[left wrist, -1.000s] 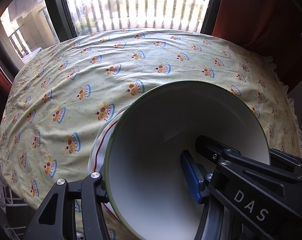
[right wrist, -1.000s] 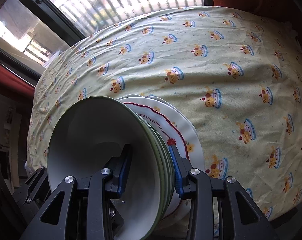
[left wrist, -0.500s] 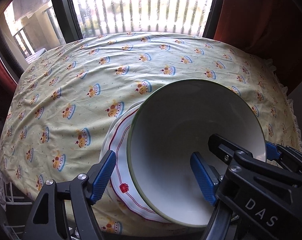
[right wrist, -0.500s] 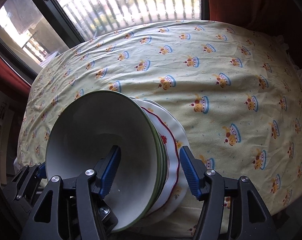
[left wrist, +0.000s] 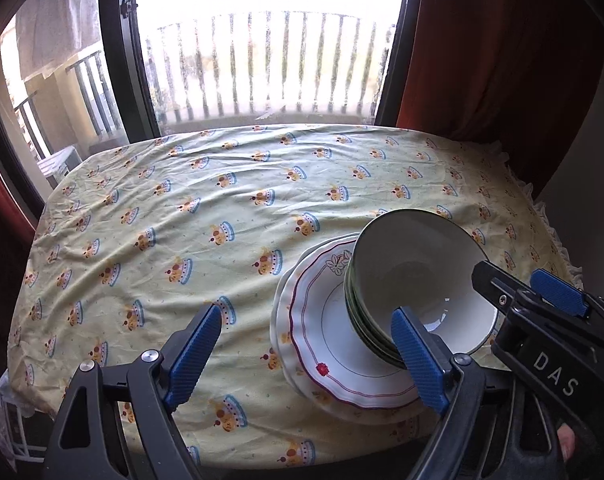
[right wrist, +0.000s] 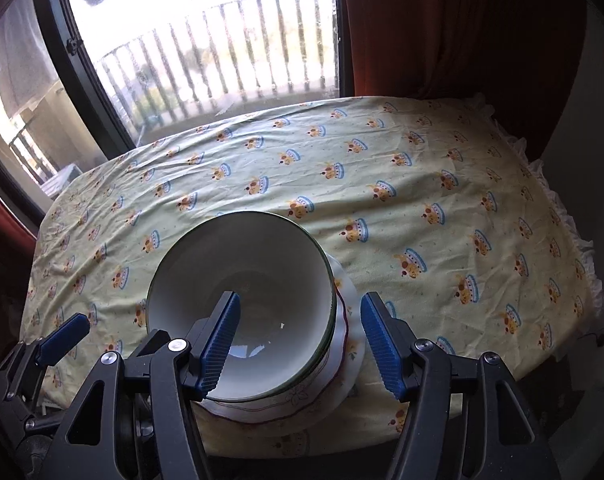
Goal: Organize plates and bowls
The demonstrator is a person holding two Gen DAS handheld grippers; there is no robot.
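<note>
A stack of white bowls with green rims (left wrist: pixel 413 276) sits on a stack of white plates with a red wavy border (left wrist: pixel 321 332) near the table's front edge. The bowls (right wrist: pixel 246 296) and plates (right wrist: pixel 341 340) also show in the right wrist view. My left gripper (left wrist: pixel 307 354) is open and empty, just in front of the stack and to its left. My right gripper (right wrist: pixel 302 346) is open and empty, pulled back with its fingers apart either side of the stack's near rim, touching nothing. The right gripper's body shows in the left wrist view (left wrist: pixel 541 320).
The table wears a pale yellow cloth (left wrist: pixel 182 220) printed with crowns, with a frilled edge at the right (right wrist: pixel 573 216). A window with balcony railings (left wrist: pixel 262 68) lies behind. A dark red curtain (left wrist: pixel 493 48) hangs at the back right.
Both grippers opened, let go of the bowls and plates, and drew back and up. The stack now rests on the table on its own.
</note>
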